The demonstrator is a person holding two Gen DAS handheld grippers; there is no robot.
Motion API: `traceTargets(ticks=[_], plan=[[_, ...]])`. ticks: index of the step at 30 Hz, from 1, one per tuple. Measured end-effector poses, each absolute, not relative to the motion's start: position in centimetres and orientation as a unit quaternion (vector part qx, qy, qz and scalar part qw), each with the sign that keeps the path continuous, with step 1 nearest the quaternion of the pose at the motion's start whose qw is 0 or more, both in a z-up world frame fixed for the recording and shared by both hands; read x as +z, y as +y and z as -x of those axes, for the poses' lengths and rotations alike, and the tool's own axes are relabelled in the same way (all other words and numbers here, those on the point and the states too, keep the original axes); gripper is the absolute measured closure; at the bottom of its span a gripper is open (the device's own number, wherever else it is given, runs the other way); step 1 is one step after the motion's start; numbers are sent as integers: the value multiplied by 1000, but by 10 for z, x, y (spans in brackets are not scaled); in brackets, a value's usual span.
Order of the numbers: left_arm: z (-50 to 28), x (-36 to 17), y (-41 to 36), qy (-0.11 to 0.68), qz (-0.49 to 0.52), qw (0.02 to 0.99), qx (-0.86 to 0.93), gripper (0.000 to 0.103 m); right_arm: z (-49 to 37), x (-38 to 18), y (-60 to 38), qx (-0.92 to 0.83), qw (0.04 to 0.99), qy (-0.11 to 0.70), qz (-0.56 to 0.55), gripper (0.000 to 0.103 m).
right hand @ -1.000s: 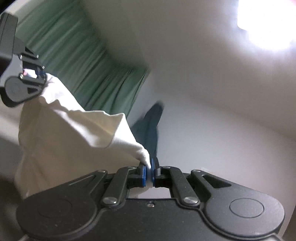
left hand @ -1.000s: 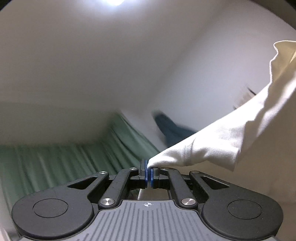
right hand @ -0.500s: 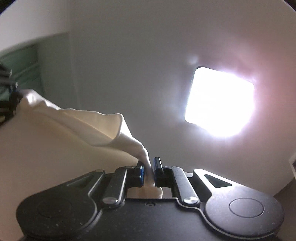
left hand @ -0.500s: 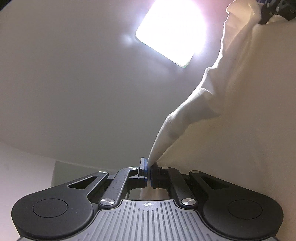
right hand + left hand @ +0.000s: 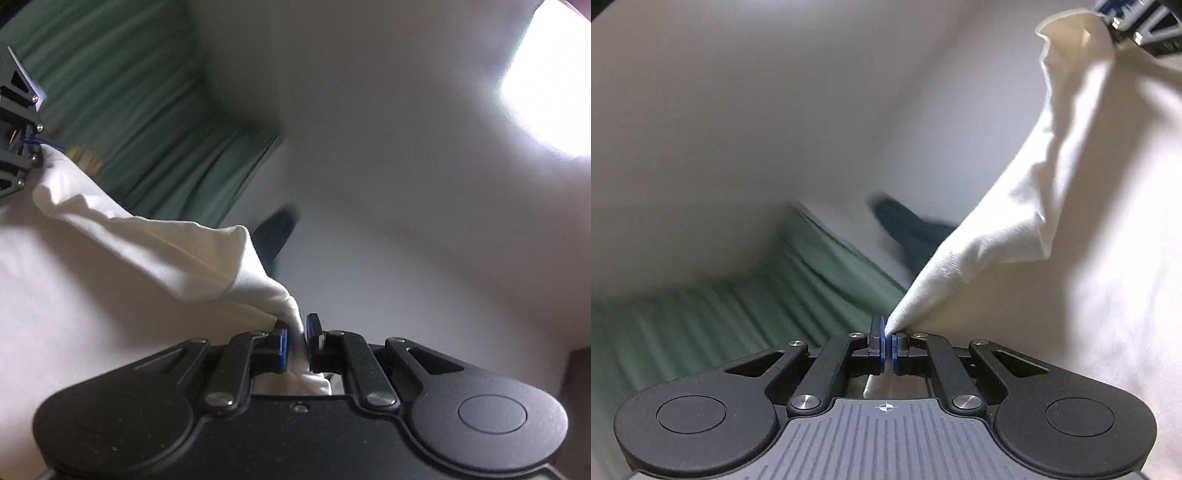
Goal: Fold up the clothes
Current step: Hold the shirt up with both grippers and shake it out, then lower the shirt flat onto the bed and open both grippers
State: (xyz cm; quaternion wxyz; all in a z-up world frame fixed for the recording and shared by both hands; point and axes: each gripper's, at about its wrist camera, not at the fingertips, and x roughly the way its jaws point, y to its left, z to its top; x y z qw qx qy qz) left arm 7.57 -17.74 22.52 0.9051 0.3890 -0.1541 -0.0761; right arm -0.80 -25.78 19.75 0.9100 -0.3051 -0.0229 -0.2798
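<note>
clothes are represented here by one white garment (image 5: 1071, 221), and it is pinched at two points: in the left wrist view the left gripper (image 5: 888, 349) has its blue pads brought almost together on a drawn-out corner of the cloth, and in the right wrist view the right gripper (image 5: 297, 341) has a bunched corner between its pads, with the jaws set a little wider around the thicker wad and the cloth seemingly held. outward from each pinch the fabric is pulled into a taut cone and then spreads into a broad sheet that is stretched between the two tools; each gripper is seen at the far end of the cloth in the other's view. the garment is held up in the air, with both cameras tilted upward toward a pale wall and ceiling; no table or other carrying surface is shown, so no edge or corner can be given for it. behind it a green curtain (image 5: 122, 96) and a dark garment (image 5: 908, 229) on the wall are seen, blurred. no fold is visible in the cloth. it is judged that only the pick-up and spreading have been done, and that laying down, folding and smoothing are all left.
</note>
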Motion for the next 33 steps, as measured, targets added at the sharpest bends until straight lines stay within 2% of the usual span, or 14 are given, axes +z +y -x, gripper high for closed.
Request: traceTargets(ticks=[10, 13, 16, 21, 23, 25, 28, 29, 30, 31, 32, 33], plan=[[-287, 95, -274, 58, -431, 891, -133, 100, -233, 38, -366, -206, 915, 197, 285, 95], [-363, 77, -305, 114, -438, 882, -131, 100, -286, 9, -366, -197, 908, 253, 268, 95], [-394, 41, -321, 169, -423, 880, -139, 100, -331, -13, -379, -196, 908, 302, 213, 95], [-404, -36, -325, 298, -351, 874, -155, 99, -334, -56, -421, -174, 909, 362, 113, 94], [-395, -37, -313, 307, -311, 887, -150, 91, -320, -50, -439, -166, 919, 354, 51, 89], [-399, -30, -302, 343, -242, 898, -133, 90, -309, -39, -461, -146, 927, 344, -28, 89], [-418, -18, -267, 375, -110, 901, -186, 90, -297, -29, -487, -136, 927, 335, -103, 72], [-425, -16, -261, 383, -97, 901, -182, 81, -294, -22, -491, -135, 927, 332, -114, 66], [-430, -15, -257, 393, -98, 898, -173, 65, -289, -16, -495, -133, 928, 325, -126, 66], [-432, -14, -255, 400, -110, 896, -159, 57, -282, -12, -500, -130, 930, 314, -139, 65], [-434, -11, -250, 409, -104, 895, -142, 42, -276, -9, -505, -129, 931, 304, -155, 62], [-437, -8, -245, 418, -97, 895, -125, 35, -271, -6, -512, -128, 929, 297, -179, 59]])
